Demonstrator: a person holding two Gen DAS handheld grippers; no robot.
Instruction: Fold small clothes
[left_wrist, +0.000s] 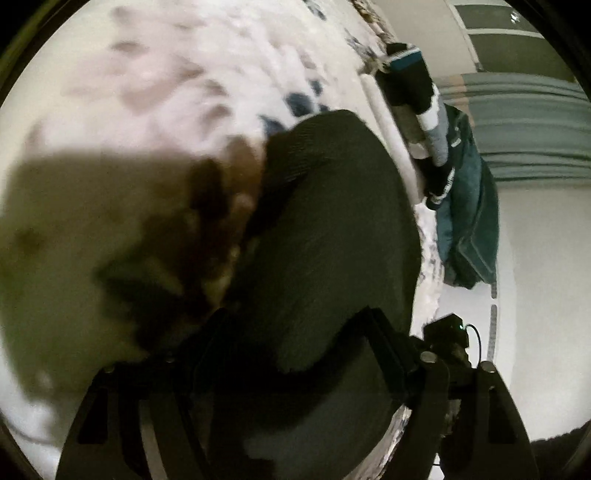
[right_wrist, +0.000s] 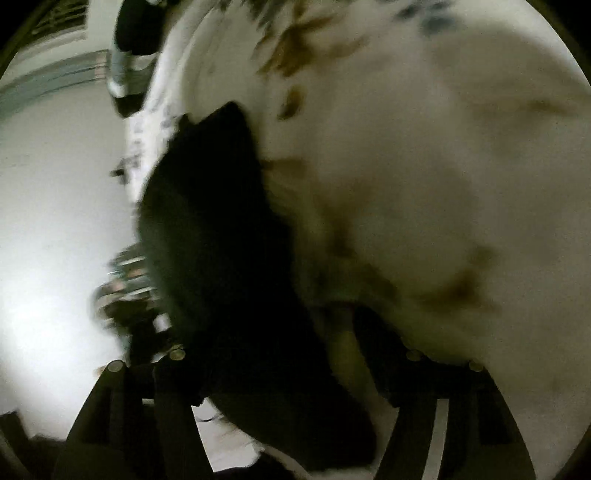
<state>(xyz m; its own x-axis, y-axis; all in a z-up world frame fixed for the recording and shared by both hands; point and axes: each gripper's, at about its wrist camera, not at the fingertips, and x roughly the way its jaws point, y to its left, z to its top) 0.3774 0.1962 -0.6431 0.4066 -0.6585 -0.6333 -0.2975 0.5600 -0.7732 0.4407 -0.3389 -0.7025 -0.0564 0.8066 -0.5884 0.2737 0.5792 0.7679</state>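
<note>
I am looking at a white patterned bedspread (left_wrist: 166, 74) filling most of both views, with a dark garment (left_wrist: 332, 229) lying on it near the bed's edge. My left gripper (left_wrist: 280, 354) is pinching the near end of that garment, and my right gripper (right_wrist: 280, 369) is blurred, so I cannot tell whether it is gripping. Farther off, a teal towel (left_wrist: 469, 221) is hanging over the bed's right edge.

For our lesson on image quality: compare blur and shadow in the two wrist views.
Left wrist: the bedspread is smeared, a large shadow falls on it at left, and the dark garment stays fairly sharp. Right wrist: heavier motion blur throughout; the dark garment is nearly featureless black.
</note>
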